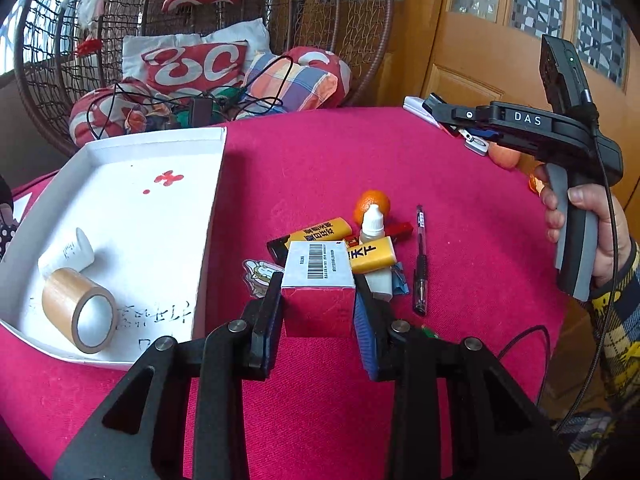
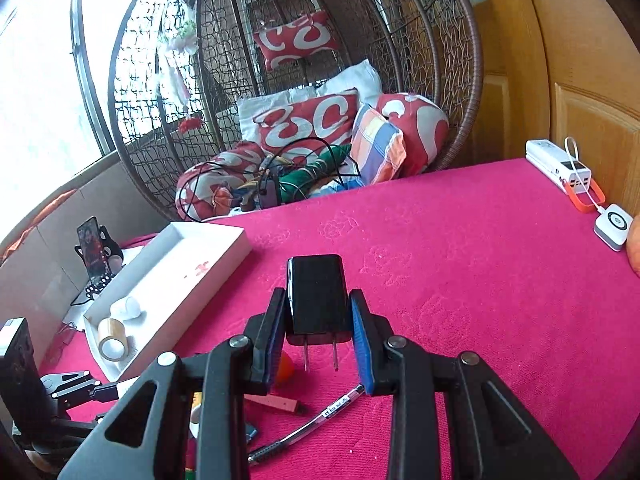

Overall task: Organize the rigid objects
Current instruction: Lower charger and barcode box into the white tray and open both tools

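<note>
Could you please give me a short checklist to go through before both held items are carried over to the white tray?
1. Left claw grips the small box on both sides: ok.
2. Right claw grips the black charger, prongs pointing back toward the camera: ok.
3. Both items lifted off the pink cloth: the charger ok; the box cannot tell.
4. Free floor in the white tray beyond the tape roll and the white tube: ok.
5. Pen, orange and dropper bottle left loose on the cloth, clear of the box's way to the tray: ok.
</note>
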`<control>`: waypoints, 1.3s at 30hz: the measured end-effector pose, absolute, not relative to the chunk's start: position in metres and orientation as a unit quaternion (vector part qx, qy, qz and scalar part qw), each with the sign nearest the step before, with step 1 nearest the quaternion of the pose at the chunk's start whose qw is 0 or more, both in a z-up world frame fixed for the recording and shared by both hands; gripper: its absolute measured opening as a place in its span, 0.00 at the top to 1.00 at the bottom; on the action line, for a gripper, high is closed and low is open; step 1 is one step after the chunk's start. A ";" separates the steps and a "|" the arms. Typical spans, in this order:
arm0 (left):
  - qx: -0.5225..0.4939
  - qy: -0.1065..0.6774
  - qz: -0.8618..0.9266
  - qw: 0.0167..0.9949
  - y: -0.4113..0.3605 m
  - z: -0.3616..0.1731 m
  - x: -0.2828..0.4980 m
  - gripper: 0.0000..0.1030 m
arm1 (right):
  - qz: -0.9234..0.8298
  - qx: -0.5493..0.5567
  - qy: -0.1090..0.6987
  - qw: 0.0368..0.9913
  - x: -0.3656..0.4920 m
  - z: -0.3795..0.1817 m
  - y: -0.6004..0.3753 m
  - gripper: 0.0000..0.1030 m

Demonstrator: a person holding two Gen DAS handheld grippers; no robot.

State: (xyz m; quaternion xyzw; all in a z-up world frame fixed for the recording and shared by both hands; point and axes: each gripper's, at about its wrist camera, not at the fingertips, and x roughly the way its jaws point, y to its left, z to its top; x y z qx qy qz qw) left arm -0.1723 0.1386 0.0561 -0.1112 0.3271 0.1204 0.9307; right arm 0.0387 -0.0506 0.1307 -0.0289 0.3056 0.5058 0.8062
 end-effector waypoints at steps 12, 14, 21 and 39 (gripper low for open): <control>-0.121 0.289 0.154 0.937 0.148 0.077 -0.194 0.69 | 0.558 -0.024 0.277 0.782 0.002 0.160 -0.040 0.71; -0.126 0.280 0.167 0.937 0.153 0.079 -0.199 0.69 | 0.569 -0.025 0.280 0.773 -0.002 0.161 -0.034 0.71; -0.155 0.249 0.186 0.938 0.178 0.086 -0.219 0.69 | 0.594 -0.043 0.278 0.753 -0.023 0.168 -0.009 0.70; -0.284 0.181 0.302 0.892 0.325 0.079 -0.254 0.69 | 0.628 -0.130 0.350 0.683 -0.078 0.124 0.113 0.70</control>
